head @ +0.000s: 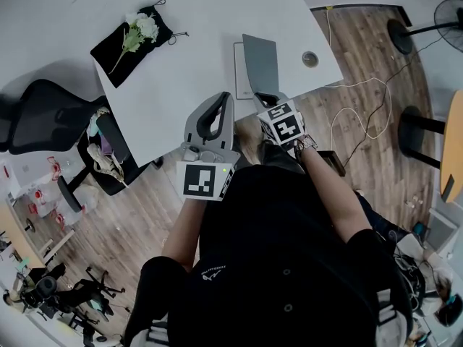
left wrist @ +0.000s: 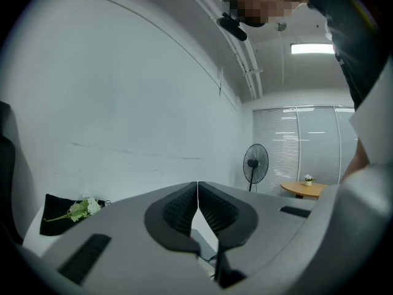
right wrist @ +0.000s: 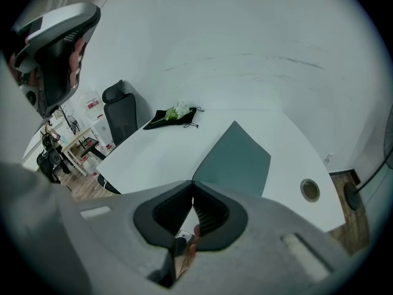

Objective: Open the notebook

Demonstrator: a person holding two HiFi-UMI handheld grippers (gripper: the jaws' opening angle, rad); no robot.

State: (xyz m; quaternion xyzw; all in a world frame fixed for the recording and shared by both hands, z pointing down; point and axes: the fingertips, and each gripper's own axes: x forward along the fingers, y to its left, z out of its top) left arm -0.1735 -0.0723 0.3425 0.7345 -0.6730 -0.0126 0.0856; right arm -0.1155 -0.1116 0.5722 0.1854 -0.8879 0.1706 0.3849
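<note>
The notebook (head: 260, 62) lies on the white surface (head: 202, 35) straight ahead of our right tongs (right wrist: 193, 192), its long axis running away from us. Those tongs seem clenched on its cover's near corner. Our left tongs (left wrist: 197, 192), pressed together on nothing, hang beside.

Hidden corners and cut-off edges
In the head view the right hand-held gripper (head: 266, 97) covers the near edge of the notebook (head: 260, 62), and its jaw tips are too small there to read; in the right gripper view the notebook's near corner ends at the closed jaw tips, and how much of it they hold is hidden behind them. In the left gripper view the left hand-held gripper (left wrist: 198, 188) blocks the near side of the black cloth (left wrist: 58, 214). The fan (head: 450, 22) and the round wooden table (head: 454, 147) are cut by the head view's right edge
</note>
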